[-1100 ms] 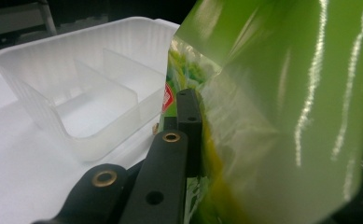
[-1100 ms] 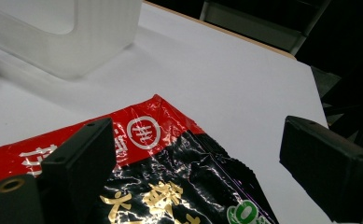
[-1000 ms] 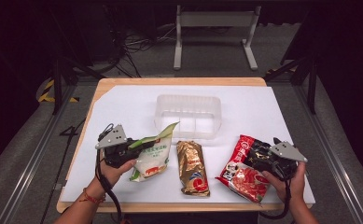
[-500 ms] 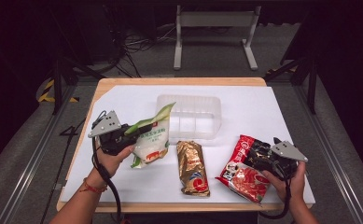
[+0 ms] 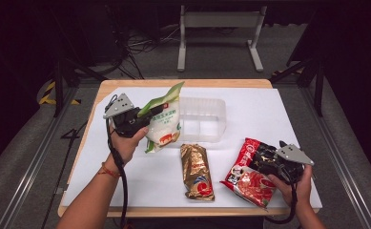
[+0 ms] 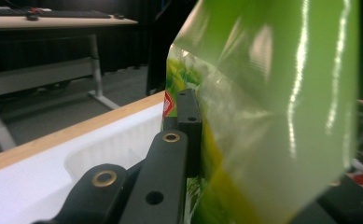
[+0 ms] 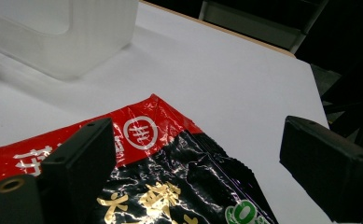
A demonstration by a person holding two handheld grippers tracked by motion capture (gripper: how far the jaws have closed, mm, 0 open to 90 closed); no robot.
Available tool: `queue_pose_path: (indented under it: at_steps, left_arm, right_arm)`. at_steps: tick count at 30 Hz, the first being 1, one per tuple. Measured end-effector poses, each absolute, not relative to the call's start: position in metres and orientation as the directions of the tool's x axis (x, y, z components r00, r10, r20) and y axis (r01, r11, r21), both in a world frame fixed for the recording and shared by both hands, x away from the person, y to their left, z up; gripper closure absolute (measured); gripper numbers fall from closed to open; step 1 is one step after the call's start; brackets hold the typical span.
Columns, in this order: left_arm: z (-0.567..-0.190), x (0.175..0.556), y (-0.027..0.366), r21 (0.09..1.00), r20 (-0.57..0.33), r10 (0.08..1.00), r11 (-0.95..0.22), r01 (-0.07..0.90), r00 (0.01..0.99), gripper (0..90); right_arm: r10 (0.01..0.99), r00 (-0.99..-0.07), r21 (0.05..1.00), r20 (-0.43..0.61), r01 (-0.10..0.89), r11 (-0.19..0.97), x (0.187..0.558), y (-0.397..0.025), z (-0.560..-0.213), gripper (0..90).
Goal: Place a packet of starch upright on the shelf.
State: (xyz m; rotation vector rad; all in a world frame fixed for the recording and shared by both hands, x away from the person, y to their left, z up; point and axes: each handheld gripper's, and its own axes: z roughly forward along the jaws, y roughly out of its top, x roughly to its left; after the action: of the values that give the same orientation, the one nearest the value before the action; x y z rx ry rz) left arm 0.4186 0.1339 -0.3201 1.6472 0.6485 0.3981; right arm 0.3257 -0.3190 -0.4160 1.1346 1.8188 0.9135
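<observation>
From above, we held the green bag point(image 5: 163, 121) up in our left gripper point(image 5: 142, 117), beside the clear tray point(image 5: 204, 117). In the left gripper view, the jaws pinched it tight. In the right gripper view, our jaws stood wide apart over the red bag point(image 7: 170, 186), holding nothing. The shiny green bag could slip and fall.

Green-and-white packet point(image 5: 163, 119) with a red patch low down, its top a glossy translucent green point(image 6: 272, 93). Gold packet point(image 5: 197, 171) with a red-and-white mark near its end. Red-and-black packet point(image 5: 247, 174), white and gold characters point(image 7: 160, 186) on it. Clear tray point(image 5: 204, 117). White surface point(image 5: 269, 114), wooden edge. Black fingers point(image 7: 81, 158).
</observation>
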Motion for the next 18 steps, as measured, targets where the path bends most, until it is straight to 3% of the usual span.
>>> queue_pose_path:
  at_steps: [18]
  left_arm:
    - [-0.326, 0.467, 0.097, 0.972, -0.071, 0.734, -0.103, 0.213, 0.676, 90.0]
  right_arm:
    - [0.928, -0.285, 0.873, -0.241, 0.355, 0.335, 0.326, -0.320, -0.416, 11.4]
